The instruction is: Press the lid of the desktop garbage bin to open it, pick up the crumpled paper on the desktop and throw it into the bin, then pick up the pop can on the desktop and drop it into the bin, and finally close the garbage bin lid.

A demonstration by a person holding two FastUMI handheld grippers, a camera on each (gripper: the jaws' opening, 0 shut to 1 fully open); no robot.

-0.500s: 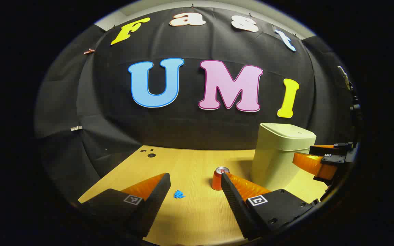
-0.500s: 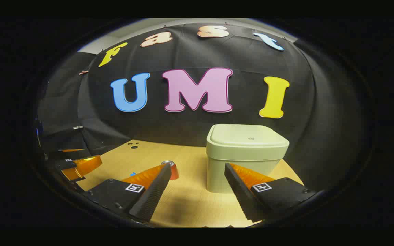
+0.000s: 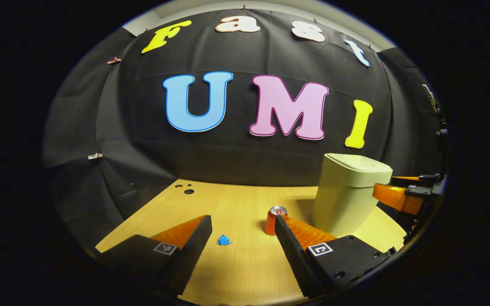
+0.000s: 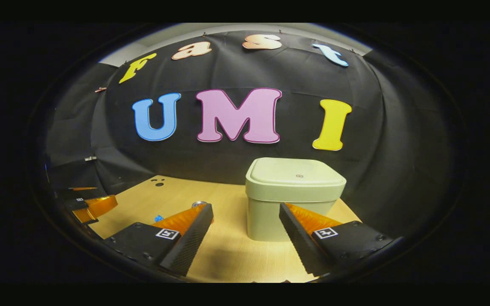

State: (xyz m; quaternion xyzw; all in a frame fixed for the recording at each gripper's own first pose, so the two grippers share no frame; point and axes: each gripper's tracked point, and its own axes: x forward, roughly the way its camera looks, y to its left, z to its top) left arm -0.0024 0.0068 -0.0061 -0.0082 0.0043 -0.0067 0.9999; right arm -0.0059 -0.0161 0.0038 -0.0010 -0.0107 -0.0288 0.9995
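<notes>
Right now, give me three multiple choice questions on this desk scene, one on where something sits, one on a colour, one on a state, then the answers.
1. Where does the pop can stand relative to the garbage bin, in the left gripper view?
A. to its left on the desk
B. on top of it
C. inside it

2. What colour is the crumpled paper?
A. white
B. blue
C. pink

3. How is the bin lid?
A. open
B. lying on the desk
C. closed

Answers: 1 A, the can stands upright on the wooden desk left of the bin. 2 B, the scrap is blue. 3 C, the lid sits flat on the bin.
</notes>
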